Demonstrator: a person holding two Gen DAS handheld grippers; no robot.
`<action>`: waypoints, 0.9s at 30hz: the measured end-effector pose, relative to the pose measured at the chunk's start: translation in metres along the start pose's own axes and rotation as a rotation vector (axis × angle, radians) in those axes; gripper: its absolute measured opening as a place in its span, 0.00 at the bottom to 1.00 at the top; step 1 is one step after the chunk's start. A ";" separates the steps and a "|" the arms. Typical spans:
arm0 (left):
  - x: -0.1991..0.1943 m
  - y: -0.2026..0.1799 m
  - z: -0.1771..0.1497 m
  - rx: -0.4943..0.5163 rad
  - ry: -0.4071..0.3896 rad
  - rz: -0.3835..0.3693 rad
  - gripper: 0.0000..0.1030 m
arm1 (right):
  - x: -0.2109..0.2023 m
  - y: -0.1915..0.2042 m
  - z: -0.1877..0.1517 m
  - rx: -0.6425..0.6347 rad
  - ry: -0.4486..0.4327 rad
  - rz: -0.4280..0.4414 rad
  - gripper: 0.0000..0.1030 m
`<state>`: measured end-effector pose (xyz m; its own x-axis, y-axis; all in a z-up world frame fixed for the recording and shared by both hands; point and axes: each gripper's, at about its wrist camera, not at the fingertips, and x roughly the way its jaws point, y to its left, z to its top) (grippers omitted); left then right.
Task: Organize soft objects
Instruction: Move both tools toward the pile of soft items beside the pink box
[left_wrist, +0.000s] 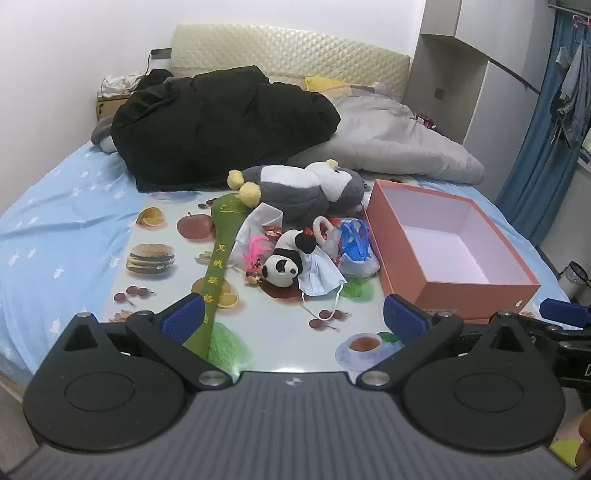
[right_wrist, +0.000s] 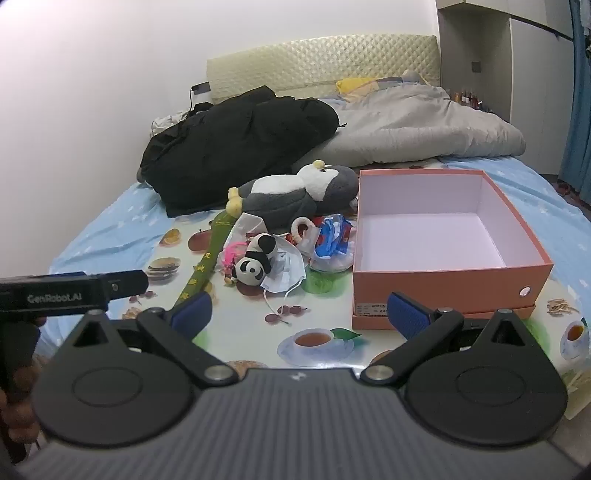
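Observation:
A pile of soft things lies on a food-print mat (left_wrist: 273, 332) on the bed: a small panda plush (left_wrist: 282, 267) (right_wrist: 253, 267), a grey and white penguin plush (left_wrist: 306, 188) (right_wrist: 295, 194), a long green fabric mallet (left_wrist: 218, 266) (right_wrist: 207, 262), a blue face mask (left_wrist: 319, 275) (right_wrist: 284, 273) and a blue plastic bag (left_wrist: 356, 247) (right_wrist: 332, 243). An open, empty orange box (left_wrist: 476, 293) (right_wrist: 443, 286) stands right of the pile. My left gripper (left_wrist: 293, 317) is open and empty, short of the pile. My right gripper (right_wrist: 301, 310) is open and empty near the box's front corner.
A black jacket (left_wrist: 221, 122) (right_wrist: 240, 136) and a grey duvet (left_wrist: 399, 144) (right_wrist: 417, 125) lie behind the pile toward the headboard. Blue sheet (left_wrist: 55, 229) lies left of the mat. The left gripper's body (right_wrist: 70, 291) shows at the right wrist view's left edge.

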<state>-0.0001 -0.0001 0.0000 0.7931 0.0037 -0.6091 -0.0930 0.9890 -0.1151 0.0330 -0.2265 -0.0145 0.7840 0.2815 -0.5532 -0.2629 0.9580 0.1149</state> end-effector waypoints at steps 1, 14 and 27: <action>0.000 0.000 0.000 -0.001 0.000 0.001 1.00 | 0.001 0.000 0.000 -0.005 0.002 -0.003 1.00; -0.006 -0.007 0.000 0.026 0.004 -0.039 1.00 | 0.002 -0.003 -0.004 -0.006 0.024 0.000 1.00; -0.004 -0.005 -0.003 0.023 0.012 -0.043 1.00 | 0.005 -0.001 -0.005 -0.017 0.055 -0.007 1.00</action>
<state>-0.0045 -0.0059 0.0004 0.7885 -0.0404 -0.6137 -0.0449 0.9914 -0.1229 0.0345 -0.2263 -0.0213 0.7535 0.2713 -0.5988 -0.2680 0.9585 0.0970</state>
